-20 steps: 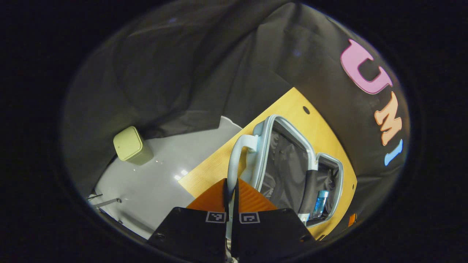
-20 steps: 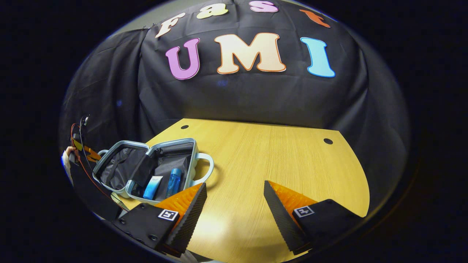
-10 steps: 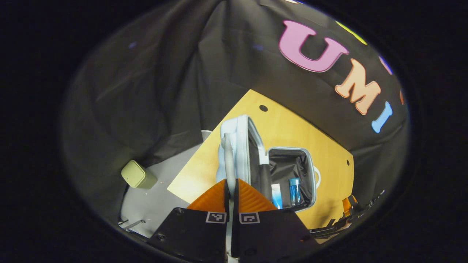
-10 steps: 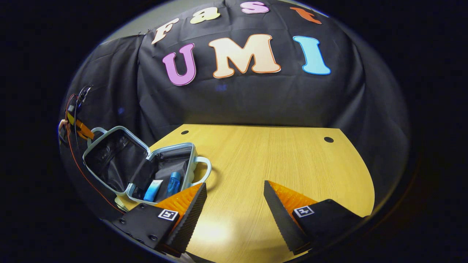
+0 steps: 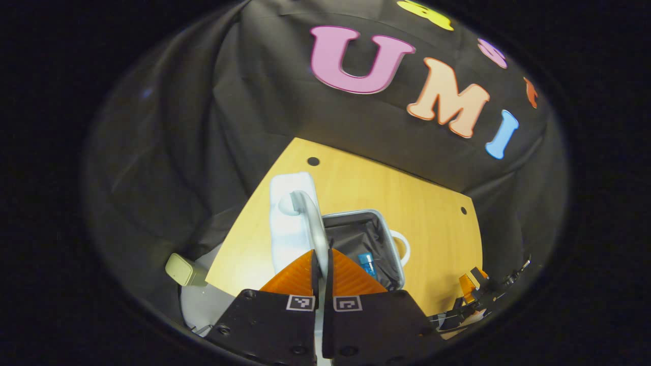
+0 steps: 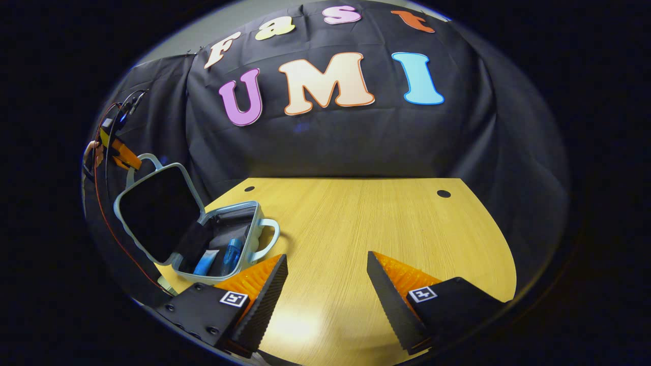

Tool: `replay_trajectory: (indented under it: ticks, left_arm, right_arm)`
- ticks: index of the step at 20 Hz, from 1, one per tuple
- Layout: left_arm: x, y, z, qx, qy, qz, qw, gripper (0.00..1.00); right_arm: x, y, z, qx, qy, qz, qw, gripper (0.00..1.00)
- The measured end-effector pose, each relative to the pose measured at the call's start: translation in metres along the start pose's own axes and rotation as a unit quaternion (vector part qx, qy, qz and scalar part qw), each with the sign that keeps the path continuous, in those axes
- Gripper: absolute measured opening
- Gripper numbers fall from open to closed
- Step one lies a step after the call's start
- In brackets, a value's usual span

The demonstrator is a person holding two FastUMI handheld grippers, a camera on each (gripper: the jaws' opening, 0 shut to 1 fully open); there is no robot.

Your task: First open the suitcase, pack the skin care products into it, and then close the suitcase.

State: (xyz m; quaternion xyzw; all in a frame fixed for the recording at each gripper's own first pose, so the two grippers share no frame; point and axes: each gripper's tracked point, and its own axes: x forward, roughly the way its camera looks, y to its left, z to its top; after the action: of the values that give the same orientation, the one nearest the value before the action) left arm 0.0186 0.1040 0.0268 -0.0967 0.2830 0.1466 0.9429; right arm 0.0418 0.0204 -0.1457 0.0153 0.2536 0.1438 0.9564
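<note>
The suitcase sits at the table's left edge, its lid upright by the handle your left gripper clamps, the tubes inside, so swing it rightward while your right gripper waits unclenched.

Suitcase on table, left end
Suitcase stands on table, lid raised; tube and bottle lie side by side inside.

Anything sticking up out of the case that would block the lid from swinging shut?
Nothing visible does. The blue tube and blue bottle lie below the suitcase base rim; the left claw grips the lid handle.
</note>
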Motion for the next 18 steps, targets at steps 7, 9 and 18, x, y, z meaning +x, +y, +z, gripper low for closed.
replay_trajectory:
  ticks: [7,9,18]
  left_arm:
    - [0.042,-0.097,0.001,0.016,0.02,-0.092,0.995,0.0]
    - [0.058,-0.12,-0.003,0.029,0.027,-0.112,0.993,0.0]
    - [0.153,-0.204,-0.062,0.07,0.109,-0.149,0.98,0.0]
  right_arm:
    - [-0.026,-0.044,-0.003,0.018,-0.006,-0.042,0.999,0.98]
    - [-0.034,-0.054,-0.003,0.026,-0.009,-0.056,0.998,0.98]
    - [-0.064,-0.073,0.002,0.039,-0.024,-0.108,0.993,0.98]
